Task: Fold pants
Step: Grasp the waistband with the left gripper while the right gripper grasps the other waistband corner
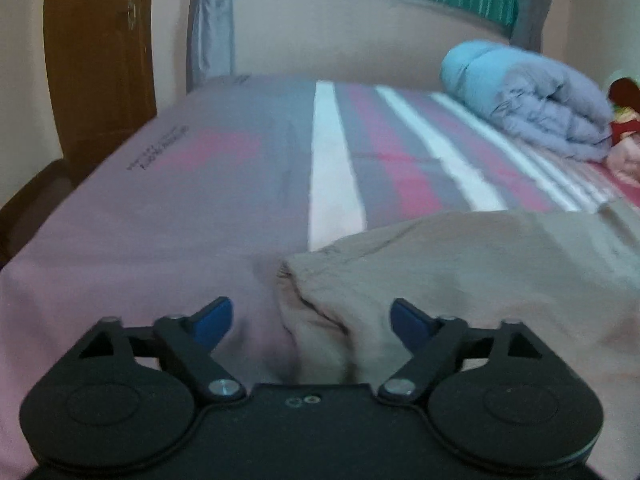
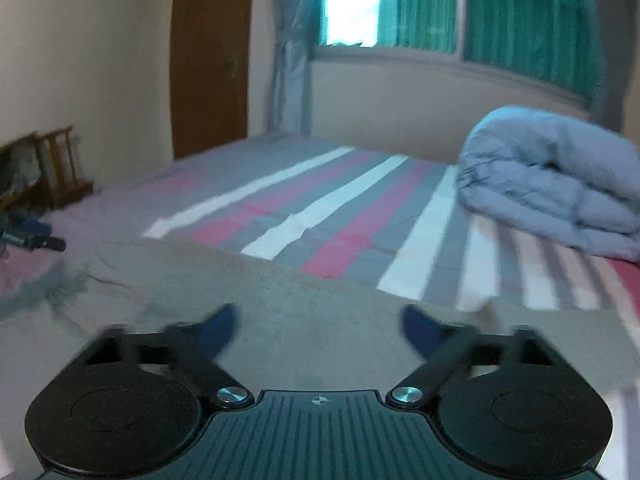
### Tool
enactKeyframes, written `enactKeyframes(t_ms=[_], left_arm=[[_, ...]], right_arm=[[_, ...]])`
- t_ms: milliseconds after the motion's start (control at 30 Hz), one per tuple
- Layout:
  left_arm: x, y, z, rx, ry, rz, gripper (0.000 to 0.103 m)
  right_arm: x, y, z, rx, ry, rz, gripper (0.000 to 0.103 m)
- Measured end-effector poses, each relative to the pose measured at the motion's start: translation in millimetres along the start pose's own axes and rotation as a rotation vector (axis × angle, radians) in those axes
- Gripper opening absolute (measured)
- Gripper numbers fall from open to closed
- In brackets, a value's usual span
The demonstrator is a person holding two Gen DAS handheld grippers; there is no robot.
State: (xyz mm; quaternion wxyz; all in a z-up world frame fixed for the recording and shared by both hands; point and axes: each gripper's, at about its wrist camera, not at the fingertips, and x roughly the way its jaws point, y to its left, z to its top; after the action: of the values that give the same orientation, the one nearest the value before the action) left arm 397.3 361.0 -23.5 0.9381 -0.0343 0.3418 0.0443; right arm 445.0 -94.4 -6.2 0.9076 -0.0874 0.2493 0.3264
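Observation:
Beige pants [image 1: 480, 272] lie on the striped bed sheet [image 1: 200, 200]. In the left wrist view one end of the pants bunches up between my open blue fingertips. My left gripper [image 1: 312, 320] is open and holds nothing. In the right wrist view the pants [image 2: 300, 300] spread flat across the near bed. My right gripper [image 2: 320, 326] is open just above the fabric and holds nothing. The left gripper also shows at the far left of the right wrist view [image 2: 28, 238].
A rolled grey-blue duvet [image 1: 532, 100] lies at the back right of the bed and also shows in the right wrist view [image 2: 556, 176]. A wooden door [image 1: 100, 60] and curtains [image 1: 212, 20] stand behind. A wooden rack [image 2: 60, 168] is at the left.

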Motion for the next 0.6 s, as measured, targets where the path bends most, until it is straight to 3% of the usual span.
enactKeyframes(t_ms=[167, 267, 467, 600], left_arm=[[53, 18, 12, -0.024, 0.104, -0.090, 0.068], [68, 21, 14, -0.007, 0.116, -0.119, 0.064], [88, 27, 18, -0.015, 0.118, -0.183, 0.059], [93, 31, 21, -0.023, 0.114, -0.221, 0.055]], right_arm=[[86, -10, 11, -0.058, 0.054, 0.040, 0.074], [127, -20, 11, -0.097, 0.093, 0.046, 0.074], [171, -35, 16, -0.173, 0.137, 0.060, 0.074], [192, -49, 18, -0.203, 0.214, 0.105, 0.074]])
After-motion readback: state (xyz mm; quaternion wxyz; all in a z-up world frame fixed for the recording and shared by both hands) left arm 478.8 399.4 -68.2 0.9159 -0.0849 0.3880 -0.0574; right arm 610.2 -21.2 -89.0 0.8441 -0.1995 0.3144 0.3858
